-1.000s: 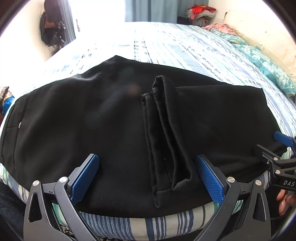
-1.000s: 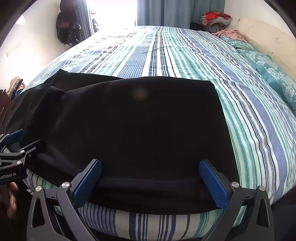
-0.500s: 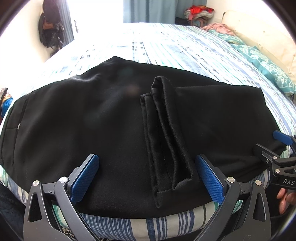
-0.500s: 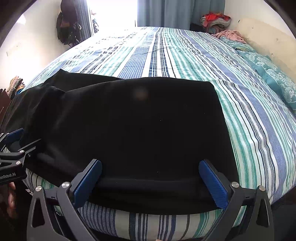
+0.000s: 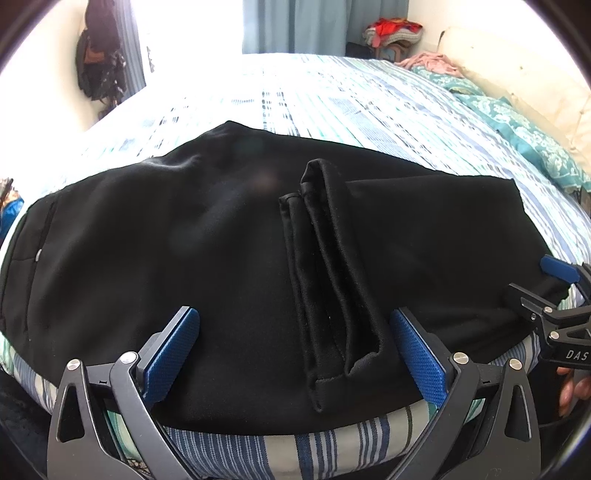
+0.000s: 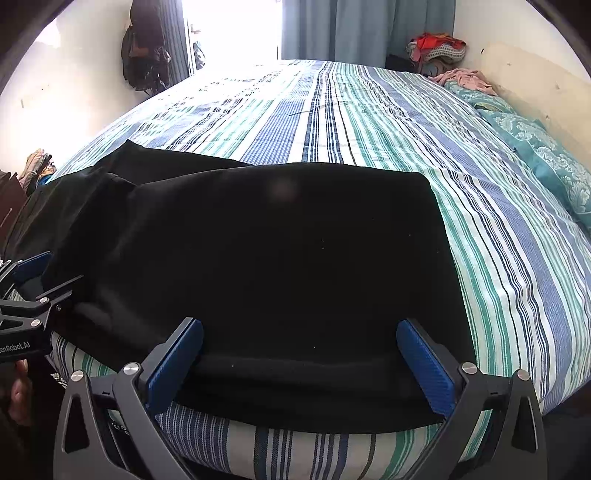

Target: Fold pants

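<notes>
Left wrist view: a pair of black fabric pants is seen spread across the near edge of a bed covered by a blue, green and white striped sheet, filling the middle of the frame. The hemmed leg ends are laid back over the garment just right of centre, their cuffs stacked in a narrow band. The left gripper, with black arms and blue textured pads, is held spread wide at the bottom of the frame, its fingers resting either side of the near edge of the cloth with nothing pinched between them. The right gripper is glimpsed at the right edge, beside the folded end of the pants. A teal patterned pillow is shown at the upper right, and a dark bag is hung on the wall at the upper left.

Right wrist view: the folded portion of the pants is shown across the centre and lower frame, with striped sheet exposed to the right. The right gripper is likewise held wide apart at the bottom, its blue pads set either side of the near folded edge, which is not clamped. The left gripper is visible at the left edge. Blue curtains are seen at the top.
</notes>
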